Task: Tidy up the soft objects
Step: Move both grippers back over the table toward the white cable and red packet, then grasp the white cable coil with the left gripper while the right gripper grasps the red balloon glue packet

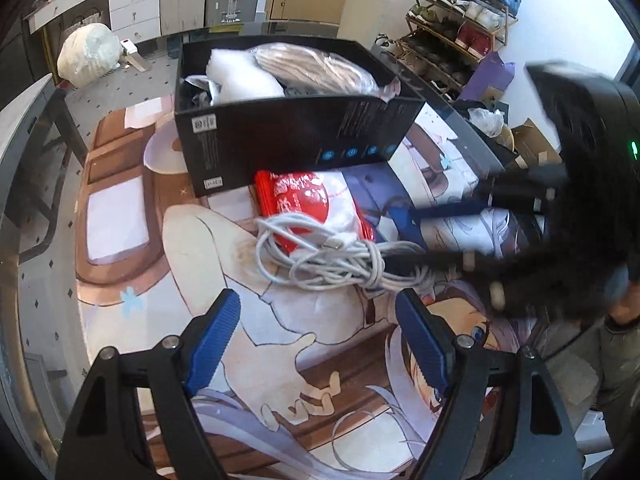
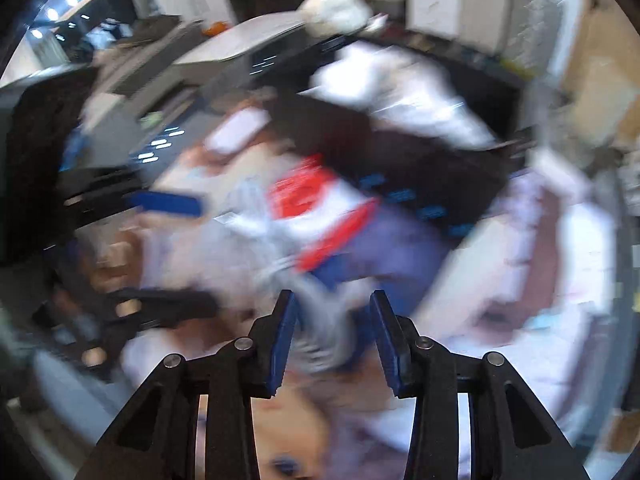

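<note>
The bundle of white cable [image 1: 332, 256] lies on the table [image 1: 120, 240], its far loops draped over a red-and-white soft packet [image 1: 312, 204] that sits just in front of the black box [image 1: 288, 136]. By the look of it the bundle is light, limp and loosely wound, so a pinch on a single strand would likely let the rest trail and unravel; the knotted waist where several turns cross seems the surest place to take hold. The packet looks glossy and squashy (probably slippery under hard pads), better pinched at an edge seam.

The right hand-held gripper [image 2: 332, 336] has its jaws parted around the near end of the cable, not visibly clamped; its view is heavily blurred. The left hand-held gripper [image 1: 320, 340] hangs wide open above the table, holding nothing, short of the bundle.

The box already holds a white padded bag [image 1: 244, 76] and a clear-wrapped beige bundle [image 1: 320, 68]. The table carries a printed cartoon mat under glass, smooth and likely offering little grip. Beyond it stand a shoe rack [image 1: 460, 28], white drawers [image 1: 132, 4] and a pale stuffed sack [image 1: 90, 54].
</note>
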Demonstrator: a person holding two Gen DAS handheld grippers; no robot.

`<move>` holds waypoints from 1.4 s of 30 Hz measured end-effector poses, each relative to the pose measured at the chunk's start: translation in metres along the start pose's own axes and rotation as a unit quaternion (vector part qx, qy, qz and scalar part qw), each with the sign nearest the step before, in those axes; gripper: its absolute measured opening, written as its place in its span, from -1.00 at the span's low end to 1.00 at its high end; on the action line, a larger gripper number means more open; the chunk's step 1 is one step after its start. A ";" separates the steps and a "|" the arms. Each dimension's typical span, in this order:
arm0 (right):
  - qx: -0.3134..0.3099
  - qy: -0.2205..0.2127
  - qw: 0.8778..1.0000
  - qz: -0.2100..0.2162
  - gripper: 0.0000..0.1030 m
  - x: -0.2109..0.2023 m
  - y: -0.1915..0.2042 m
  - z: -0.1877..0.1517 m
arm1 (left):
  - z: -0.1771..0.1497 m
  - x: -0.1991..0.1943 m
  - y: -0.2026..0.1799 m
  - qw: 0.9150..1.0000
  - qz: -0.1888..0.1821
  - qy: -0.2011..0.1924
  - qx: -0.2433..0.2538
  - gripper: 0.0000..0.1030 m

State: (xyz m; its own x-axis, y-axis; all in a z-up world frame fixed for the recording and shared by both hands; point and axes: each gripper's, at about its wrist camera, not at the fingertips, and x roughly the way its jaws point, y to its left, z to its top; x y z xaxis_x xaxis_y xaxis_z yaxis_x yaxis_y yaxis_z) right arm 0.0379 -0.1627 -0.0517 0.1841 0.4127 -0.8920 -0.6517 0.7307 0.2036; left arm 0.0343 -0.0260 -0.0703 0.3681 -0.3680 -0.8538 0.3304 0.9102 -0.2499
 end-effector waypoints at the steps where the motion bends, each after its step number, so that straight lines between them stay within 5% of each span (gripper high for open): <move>1: 0.002 0.007 1.000 0.019 -0.23 0.003 0.004 -0.002 | 0.001 -0.001 0.000 1.000 0.000 -0.002 -0.001 0.56; 7: 0.001 -0.026 0.999 -0.036 -0.23 -0.019 -0.005 0.002 | -0.001 0.006 0.001 1.000 -0.012 0.008 -0.014 0.56; 11: 0.007 -0.006 0.999 -0.053 -0.22 -0.010 -0.021 0.003 | 0.001 0.011 -0.006 1.000 -0.013 0.011 -0.006 0.56; 14: -0.005 0.003 0.999 -0.043 -0.23 0.000 -0.012 0.004 | 0.002 0.011 -0.010 1.000 -0.016 0.011 -0.005 0.56; 16: 0.000 0.010 1.000 0.009 -0.23 0.000 -0.007 0.004 | 0.003 0.011 -0.010 1.000 -0.014 0.009 -0.008 0.56; 19: -0.002 0.012 0.999 0.031 -0.29 0.001 -0.005 0.007 | 0.005 0.005 -0.003 1.000 -0.008 -0.003 -0.023 0.56; 27: 0.022 -0.027 0.999 -0.032 -0.29 -0.013 -0.021 0.021 | 0.017 0.022 0.006 0.998 -0.020 0.017 -0.058 0.54; 29: 0.022 -0.030 0.998 -0.048 -0.29 -0.013 -0.025 0.026 | 0.021 0.023 0.001 0.999 -0.011 0.010 -0.052 0.36; 34: 0.060 -0.036 0.997 -0.009 -0.23 -0.009 -0.031 0.031 | 0.024 0.025 -0.003 0.999 0.033 0.008 -0.034 -0.18; 35: 0.059 -0.035 0.998 -0.013 -0.15 -0.007 -0.030 0.033 | 0.024 0.024 -0.003 0.999 0.026 0.011 -0.028 -0.44; 40: 0.076 -0.044 0.996 -0.019 0.17 0.003 -0.026 0.041 | 0.019 0.016 0.008 0.999 0.033 0.018 -0.022 -0.50; 42: 0.072 -0.056 0.995 -0.037 0.48 0.007 -0.022 0.046 | 0.017 0.012 0.017 0.998 0.049 0.015 -0.024 -0.50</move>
State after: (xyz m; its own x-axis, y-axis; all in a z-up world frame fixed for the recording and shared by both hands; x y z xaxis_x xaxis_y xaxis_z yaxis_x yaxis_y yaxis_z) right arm 0.0874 -0.1507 -0.0437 0.3138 0.4064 -0.8581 -0.5229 0.8283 0.2011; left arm 0.0587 -0.0181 -0.0768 0.3703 -0.2716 -0.8883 0.2517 0.9499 -0.1854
